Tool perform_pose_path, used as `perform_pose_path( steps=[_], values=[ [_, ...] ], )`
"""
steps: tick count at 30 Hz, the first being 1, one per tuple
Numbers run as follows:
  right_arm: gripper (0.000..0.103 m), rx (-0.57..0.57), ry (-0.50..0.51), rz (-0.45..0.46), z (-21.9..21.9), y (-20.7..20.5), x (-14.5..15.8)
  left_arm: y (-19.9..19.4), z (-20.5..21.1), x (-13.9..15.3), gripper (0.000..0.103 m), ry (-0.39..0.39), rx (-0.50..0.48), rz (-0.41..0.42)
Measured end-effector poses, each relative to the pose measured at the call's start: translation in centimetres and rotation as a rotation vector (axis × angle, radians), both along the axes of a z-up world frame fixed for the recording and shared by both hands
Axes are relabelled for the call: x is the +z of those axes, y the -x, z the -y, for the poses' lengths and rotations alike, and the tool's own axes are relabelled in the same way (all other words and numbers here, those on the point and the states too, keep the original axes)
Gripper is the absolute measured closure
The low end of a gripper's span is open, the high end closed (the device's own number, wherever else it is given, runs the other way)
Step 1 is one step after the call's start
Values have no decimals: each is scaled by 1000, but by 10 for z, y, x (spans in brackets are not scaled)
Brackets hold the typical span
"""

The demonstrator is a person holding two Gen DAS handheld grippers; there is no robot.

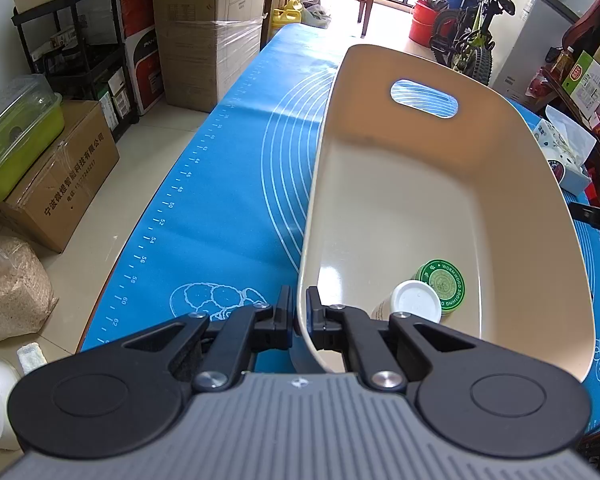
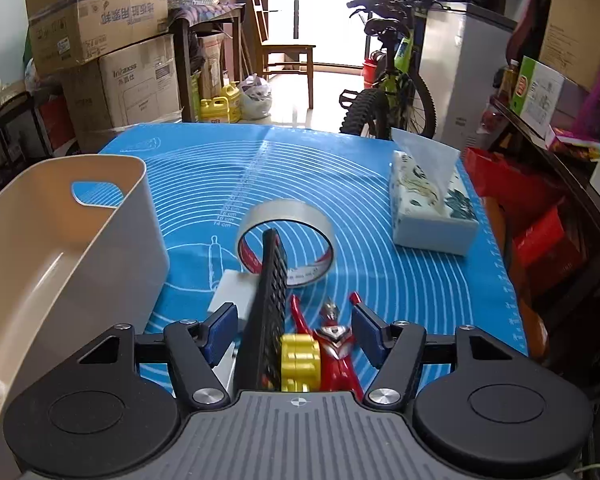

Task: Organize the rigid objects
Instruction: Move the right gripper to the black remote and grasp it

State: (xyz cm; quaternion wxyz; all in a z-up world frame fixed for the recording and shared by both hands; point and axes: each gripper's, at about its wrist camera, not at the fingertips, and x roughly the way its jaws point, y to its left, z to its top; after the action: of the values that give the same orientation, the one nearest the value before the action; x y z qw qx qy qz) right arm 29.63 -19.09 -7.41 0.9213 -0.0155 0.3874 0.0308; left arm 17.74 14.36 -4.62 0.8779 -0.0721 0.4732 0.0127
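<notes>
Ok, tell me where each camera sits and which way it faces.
Left wrist: behind the left gripper, looking forward down the blue mat; jaws shut on the beige bin rim.
Right wrist: behind the right gripper, jaws open around an upright black remote, toy figure alongside, tape roll beyond.
Shared: bin, mat, tissue pack, bicycle.

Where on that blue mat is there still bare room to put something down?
Bare mat lies between the tape roll and tissue box, and beyond both. It is crowded near the right gripper: calculator, toy figure.
</notes>
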Motion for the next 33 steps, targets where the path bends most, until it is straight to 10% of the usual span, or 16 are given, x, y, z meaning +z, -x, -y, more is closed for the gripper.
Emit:
perform_pose_path(
  steps=[19, 33],
  values=[
    [74, 45, 141, -121, -39, -51, -46, -2, -2, -1, 95, 10, 3, -8],
    [77, 16, 19, -75, -21, -22, -21, -3, -3, -2, 95, 13, 4, -9]
  ],
)
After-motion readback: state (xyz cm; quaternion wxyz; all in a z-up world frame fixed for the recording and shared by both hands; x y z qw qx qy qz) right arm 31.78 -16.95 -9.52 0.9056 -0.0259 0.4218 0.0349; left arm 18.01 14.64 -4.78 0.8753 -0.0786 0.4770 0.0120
